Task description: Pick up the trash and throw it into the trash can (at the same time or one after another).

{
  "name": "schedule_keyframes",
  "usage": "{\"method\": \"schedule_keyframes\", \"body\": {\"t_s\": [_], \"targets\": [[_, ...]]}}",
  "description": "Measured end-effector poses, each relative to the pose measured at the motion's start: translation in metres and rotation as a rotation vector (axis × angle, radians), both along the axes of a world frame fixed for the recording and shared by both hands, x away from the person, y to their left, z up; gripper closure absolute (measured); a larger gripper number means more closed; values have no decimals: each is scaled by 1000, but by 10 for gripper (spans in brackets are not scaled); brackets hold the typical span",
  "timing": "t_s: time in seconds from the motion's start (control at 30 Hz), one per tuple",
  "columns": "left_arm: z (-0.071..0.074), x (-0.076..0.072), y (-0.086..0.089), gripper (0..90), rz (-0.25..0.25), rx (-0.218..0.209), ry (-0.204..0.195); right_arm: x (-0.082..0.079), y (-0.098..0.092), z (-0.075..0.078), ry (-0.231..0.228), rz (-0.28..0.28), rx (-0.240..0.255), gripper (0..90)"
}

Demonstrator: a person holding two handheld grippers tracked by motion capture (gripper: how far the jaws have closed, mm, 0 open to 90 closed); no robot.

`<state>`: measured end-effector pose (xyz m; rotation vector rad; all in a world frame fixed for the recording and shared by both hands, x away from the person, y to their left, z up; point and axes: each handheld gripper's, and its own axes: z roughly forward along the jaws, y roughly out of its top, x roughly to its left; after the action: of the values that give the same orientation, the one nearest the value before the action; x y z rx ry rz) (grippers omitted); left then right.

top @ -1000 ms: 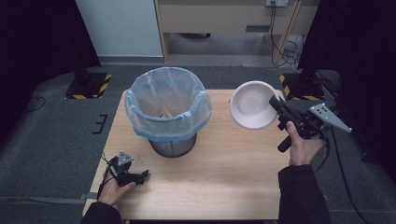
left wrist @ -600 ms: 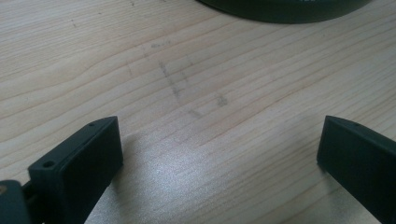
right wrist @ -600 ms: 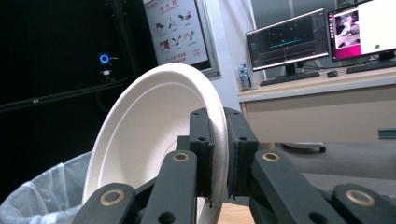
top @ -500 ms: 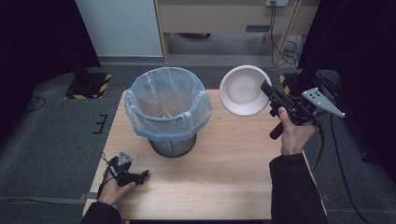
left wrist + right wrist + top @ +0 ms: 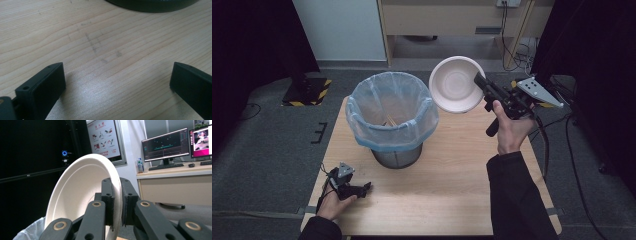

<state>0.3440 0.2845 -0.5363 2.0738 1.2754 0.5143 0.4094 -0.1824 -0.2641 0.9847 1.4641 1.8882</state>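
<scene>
**Bowl Held Tilted Beside Lined Bin**

Pale wood grain marks the table (image 5: pixel 452 195), on which a metal bin (image 5: pixel 393 120) lined with a blue bag is set. Just right of the bin's rim, a white bowl (image 5: pixel 455 84) is held aloft and tipped on edge, its hollow turned toward the overhead camera. Its rim is pinched between the pressed fingers (image 5: pixel 108 202) of the right gripper (image 5: pixel 481 82). At the table's near left corner, the left gripper (image 5: pixel 362 189) is rested on the wood with its jaws spread wide and nothing between them.
</scene>
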Motion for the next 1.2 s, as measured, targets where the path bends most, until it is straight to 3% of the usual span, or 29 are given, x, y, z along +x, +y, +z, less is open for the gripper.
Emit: {"method": "schedule_keyframes", "body": {"t_s": [0.33,0.87,1.1,1.2], "targets": [[0,0,0,0,0,1,0,9,26,9,-6,25,-18,835],[0,0,0,0,1,-1,-2,28,67,11,9,69,-48,835],[0,0,0,0,0,0,-2,37,91,6,18,91,-64,835],[0,0,0,0,0,-1,-2,43,104,-1,32,103,-46,834]]}}
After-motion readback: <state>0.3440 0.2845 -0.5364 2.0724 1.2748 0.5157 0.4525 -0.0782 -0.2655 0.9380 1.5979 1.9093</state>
